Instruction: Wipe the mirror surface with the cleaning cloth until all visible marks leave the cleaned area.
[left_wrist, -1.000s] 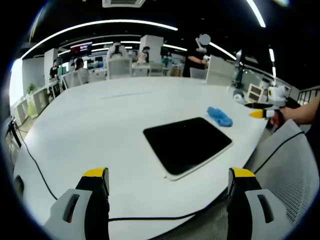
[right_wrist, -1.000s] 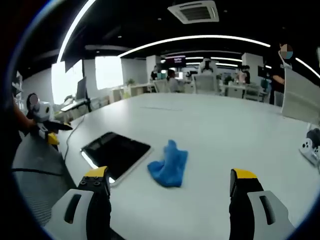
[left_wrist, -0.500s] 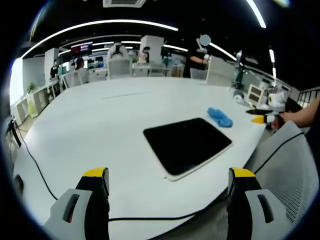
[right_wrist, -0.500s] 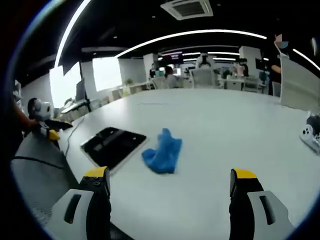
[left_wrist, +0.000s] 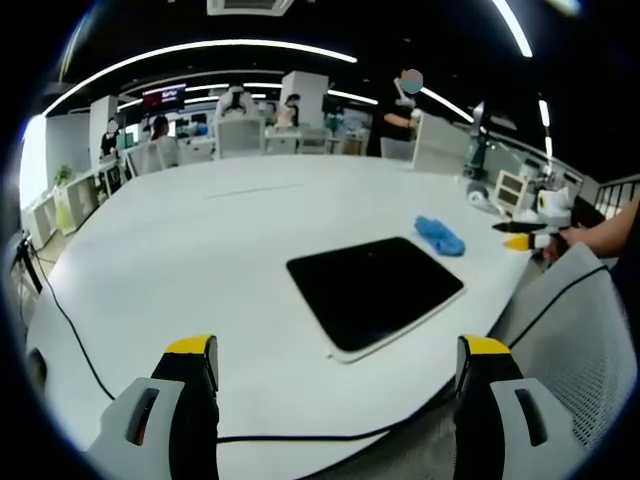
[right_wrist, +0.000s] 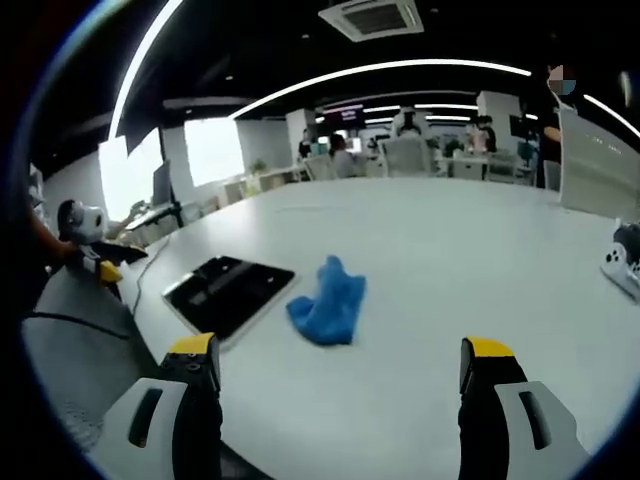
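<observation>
Right gripper view nearly unchanged from a moment ago, crumpled blue cleaning cloth beside dark rectangular mirror. Right tongs and left tongs spread wide, empty, above white worktop.

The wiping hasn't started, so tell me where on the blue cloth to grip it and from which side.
Grip the raised, bunched ridge of the blue cloth from above with the right tongs. It lies crumpled on the white table, apart from the mirror, so the folds give something to pinch.
</observation>
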